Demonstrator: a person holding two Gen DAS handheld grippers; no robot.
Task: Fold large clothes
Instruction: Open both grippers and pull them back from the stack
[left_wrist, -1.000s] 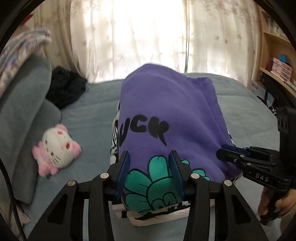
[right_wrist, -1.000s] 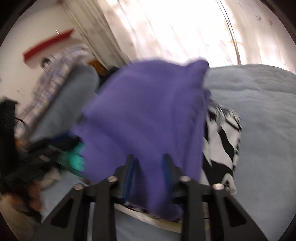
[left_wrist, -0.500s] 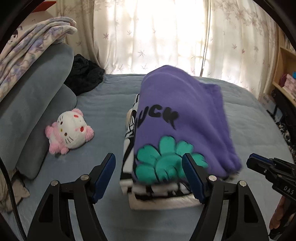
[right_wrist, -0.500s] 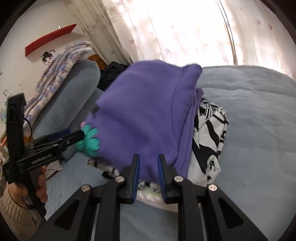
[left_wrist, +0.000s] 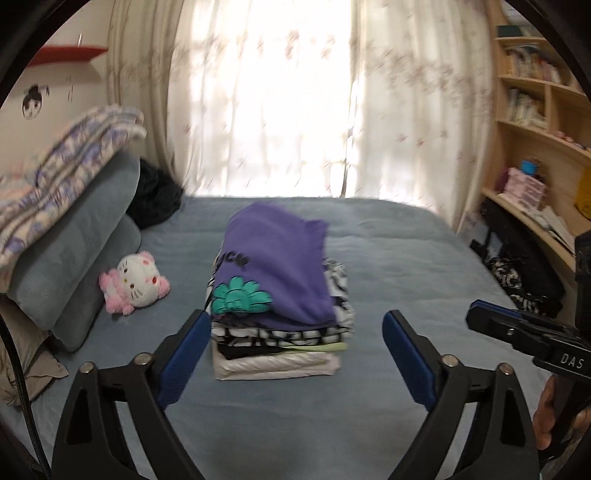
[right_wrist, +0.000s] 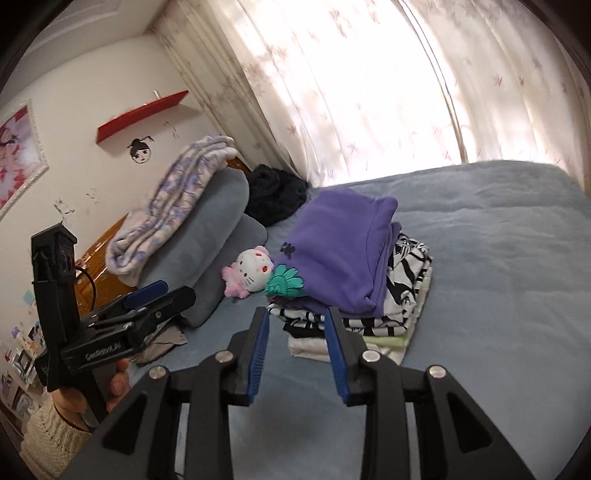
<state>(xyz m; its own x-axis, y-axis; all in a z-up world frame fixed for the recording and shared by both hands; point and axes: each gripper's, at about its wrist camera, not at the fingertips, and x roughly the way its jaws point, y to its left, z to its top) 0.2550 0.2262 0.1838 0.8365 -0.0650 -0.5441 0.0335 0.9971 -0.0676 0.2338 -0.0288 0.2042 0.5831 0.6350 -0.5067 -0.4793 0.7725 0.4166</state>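
A folded purple sweatshirt (left_wrist: 280, 266) with a green flower print lies on top of a stack of folded clothes (left_wrist: 280, 343) on the blue bed (left_wrist: 295, 424). It also shows in the right wrist view (right_wrist: 343, 251), on the same stack (right_wrist: 399, 314). My left gripper (left_wrist: 295, 336) is open and empty, held back in front of the stack. My right gripper (right_wrist: 297, 325) is open and empty, just short of the stack's near corner. The right gripper shows at the right edge of the left wrist view (left_wrist: 517, 332). The left gripper shows at the left of the right wrist view (right_wrist: 147, 299).
A Hello Kitty plush (left_wrist: 135, 282) lies left of the stack beside grey pillows (left_wrist: 74, 251) with a patterned blanket (left_wrist: 66, 177) on top. A black garment (left_wrist: 155, 199) sits at the bed's far left corner. Wooden shelves (left_wrist: 535, 147) stand at the right. Curtains hang behind the bed.
Both grippers have let go of the purple sweatshirt and opened. It now rests on the stack. Both grippers have pulled back from it.
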